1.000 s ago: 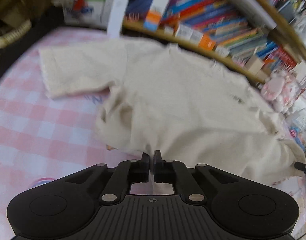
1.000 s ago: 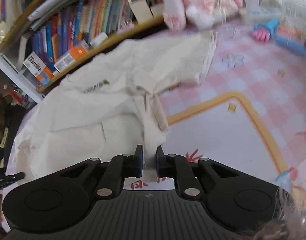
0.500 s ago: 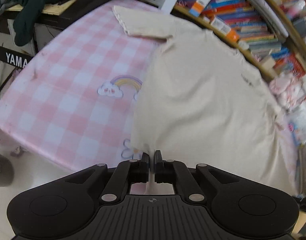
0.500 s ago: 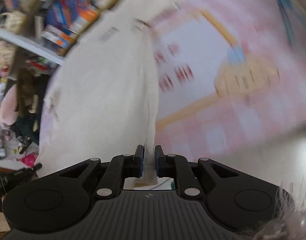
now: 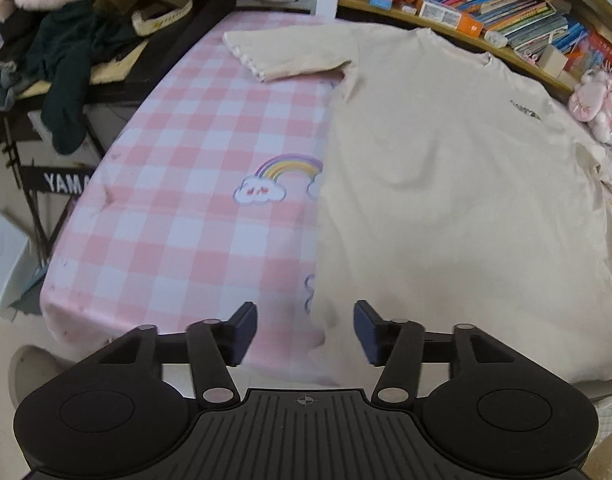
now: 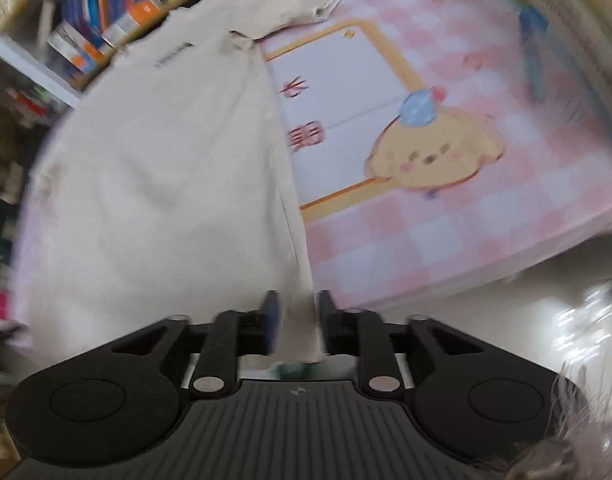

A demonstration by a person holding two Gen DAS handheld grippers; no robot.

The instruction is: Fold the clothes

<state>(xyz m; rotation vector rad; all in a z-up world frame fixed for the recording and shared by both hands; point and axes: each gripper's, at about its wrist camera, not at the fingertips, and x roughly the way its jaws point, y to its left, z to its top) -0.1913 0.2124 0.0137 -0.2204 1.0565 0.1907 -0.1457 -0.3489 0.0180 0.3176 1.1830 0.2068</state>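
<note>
A cream T-shirt [image 5: 445, 184] lies spread flat on the pink checked table cover [image 5: 178, 208], its near hem at the table's front edge and one sleeve [image 5: 290, 54] stretched to the far left. My left gripper [image 5: 306, 330] hangs over the hem's left corner; its jaws are opening and the pads stand apart from the cloth lying between them. In the right wrist view the same T-shirt [image 6: 158, 184] fills the left half. My right gripper [image 6: 298, 322] is opening too, with the hem's right corner still between its jaws and gaps showing beside the cloth.
A bookshelf [image 5: 485, 4] runs along the table's far side. Dark clothes [image 5: 66, 56] are piled on a stand at the left, above a keyboard stand [image 5: 54, 180]. A pink plush toy [image 5: 593, 100] sits at the far right. The floor [image 6: 505, 320] lies past the table's front edge.
Both grippers pulled the hem towards the front edge, stretching the crumpled shirt flat. They were shut on the hem corners; now both jaws stand apart.
</note>
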